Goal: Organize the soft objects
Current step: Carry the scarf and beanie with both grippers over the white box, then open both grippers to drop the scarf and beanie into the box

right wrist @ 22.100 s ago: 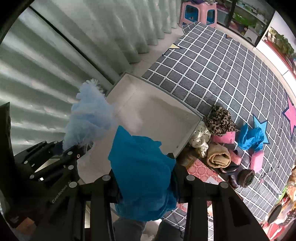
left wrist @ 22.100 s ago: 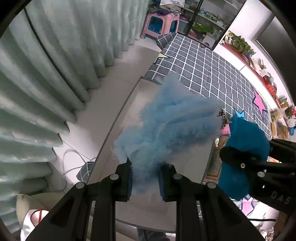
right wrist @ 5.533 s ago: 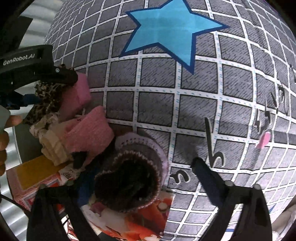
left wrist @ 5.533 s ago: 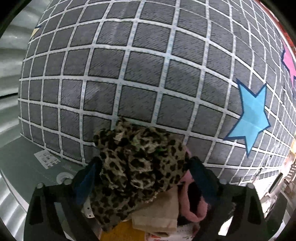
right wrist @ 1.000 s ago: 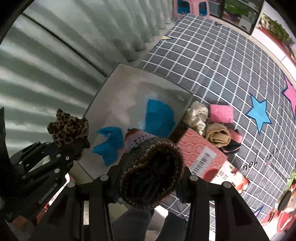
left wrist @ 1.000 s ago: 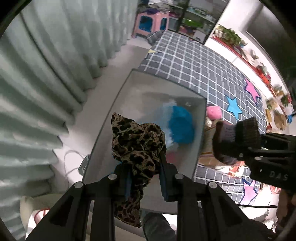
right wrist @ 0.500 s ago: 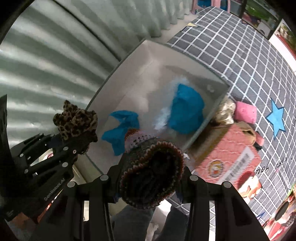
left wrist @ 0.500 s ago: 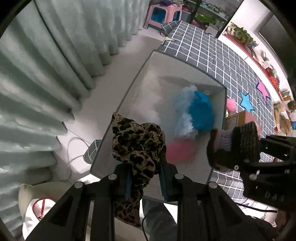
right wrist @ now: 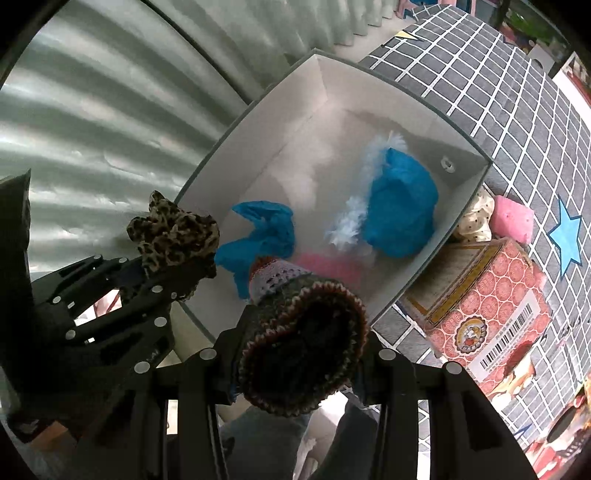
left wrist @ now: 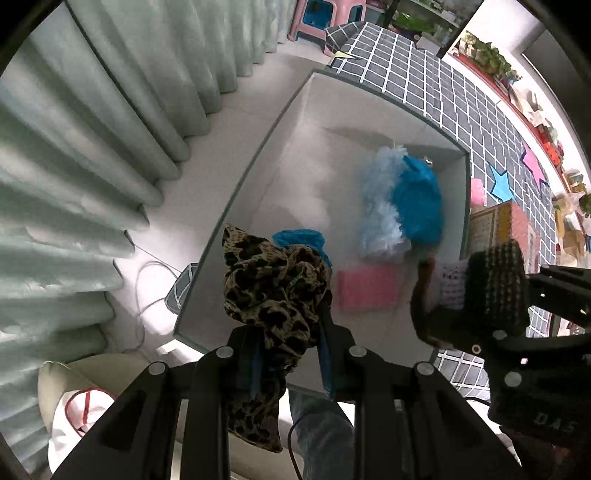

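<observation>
Leopard cloth (left wrist: 273, 284) in left claw (left wrist: 288, 354), knit hat (right wrist: 303, 347) in right claw (right wrist: 299, 365)

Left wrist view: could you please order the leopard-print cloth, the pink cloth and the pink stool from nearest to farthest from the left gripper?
1. leopard-print cloth, clamped in the left gripper.
2. pink cloth, on the box floor, right of it.
3. pink stool, top edge, far beyond the box.
</observation>
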### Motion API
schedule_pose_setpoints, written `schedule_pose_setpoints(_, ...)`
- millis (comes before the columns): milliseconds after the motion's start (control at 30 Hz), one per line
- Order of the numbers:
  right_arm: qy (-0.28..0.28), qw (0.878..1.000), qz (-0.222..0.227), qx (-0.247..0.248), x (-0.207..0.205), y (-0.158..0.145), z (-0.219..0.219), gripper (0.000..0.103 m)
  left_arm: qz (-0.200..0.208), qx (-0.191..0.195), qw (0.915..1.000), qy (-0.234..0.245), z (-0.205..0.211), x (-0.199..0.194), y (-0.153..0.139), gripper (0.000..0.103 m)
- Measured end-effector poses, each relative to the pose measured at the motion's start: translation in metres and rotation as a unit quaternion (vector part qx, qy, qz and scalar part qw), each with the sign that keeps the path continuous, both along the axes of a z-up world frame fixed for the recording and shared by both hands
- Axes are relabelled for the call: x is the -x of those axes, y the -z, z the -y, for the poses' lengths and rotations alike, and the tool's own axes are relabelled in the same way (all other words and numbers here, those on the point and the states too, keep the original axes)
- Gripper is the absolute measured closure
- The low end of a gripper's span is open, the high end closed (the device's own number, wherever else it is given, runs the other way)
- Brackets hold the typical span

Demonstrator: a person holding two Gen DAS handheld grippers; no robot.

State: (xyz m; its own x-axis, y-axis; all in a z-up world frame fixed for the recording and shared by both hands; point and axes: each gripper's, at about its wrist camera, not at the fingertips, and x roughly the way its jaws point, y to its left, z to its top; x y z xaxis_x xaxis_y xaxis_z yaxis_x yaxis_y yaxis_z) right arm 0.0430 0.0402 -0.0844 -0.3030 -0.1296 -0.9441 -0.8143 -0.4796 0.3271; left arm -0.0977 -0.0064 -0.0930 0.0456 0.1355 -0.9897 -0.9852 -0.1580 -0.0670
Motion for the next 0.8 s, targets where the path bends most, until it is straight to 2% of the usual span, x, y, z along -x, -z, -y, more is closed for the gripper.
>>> schedule_pose_setpoints(367, -0.004, 1.0, 0.0, 0.005, 0.002, 0.012, 0.002, 0.058, 0.0, 0.009, 1.0, 0.003, 0.003, -0.005, 0.005, 0.076)
schedule_pose_setpoints(800, -0.001, 1.0, -0.001, 0.003, 0.0, 0.012, 0.008, 0.058, -0.004, 0.014, 0.9999, 0.005, 0.004, -0.008, 0.009, 0.076)
